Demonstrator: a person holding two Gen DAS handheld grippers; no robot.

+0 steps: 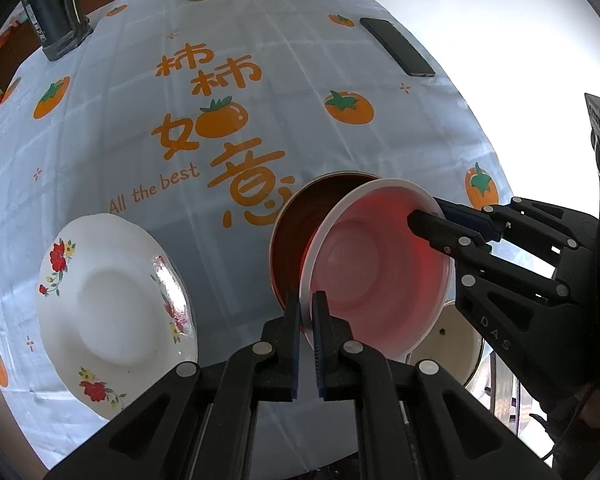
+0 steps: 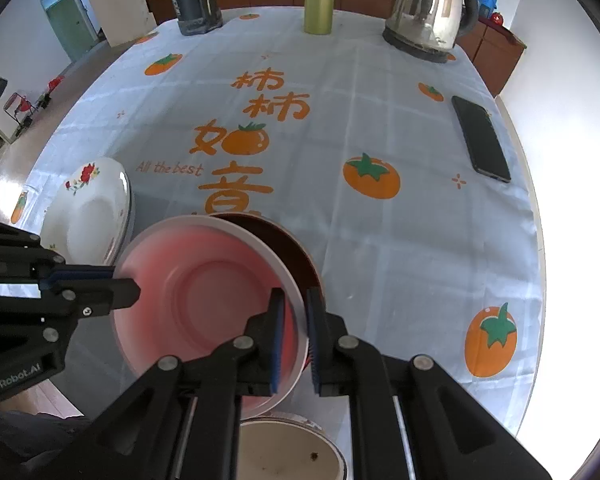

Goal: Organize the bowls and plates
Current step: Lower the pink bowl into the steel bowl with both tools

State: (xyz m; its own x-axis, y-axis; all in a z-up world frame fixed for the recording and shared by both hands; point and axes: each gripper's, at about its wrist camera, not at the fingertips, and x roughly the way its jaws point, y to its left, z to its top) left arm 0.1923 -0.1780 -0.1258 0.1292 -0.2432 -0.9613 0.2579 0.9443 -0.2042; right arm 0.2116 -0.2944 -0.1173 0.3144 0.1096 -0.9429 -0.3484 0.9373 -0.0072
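Jaws are clamping opposite rims of the pink bowl (image 1: 380,272) as the left gripper (image 1: 306,320) and right gripper (image 2: 296,320) are holding it tilted above the brown bowl (image 1: 296,232) on the persimmon tablecloth (image 2: 380,120). Nesting it cleanly is likely calling for levelling both hands together, centring, then lowering before releasing either rim.

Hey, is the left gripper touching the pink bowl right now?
Touching. In the left wrist view the left gripper is closed on the pink bowl's white rim; the right wrist view shows it clamped on the bowl's far edge.
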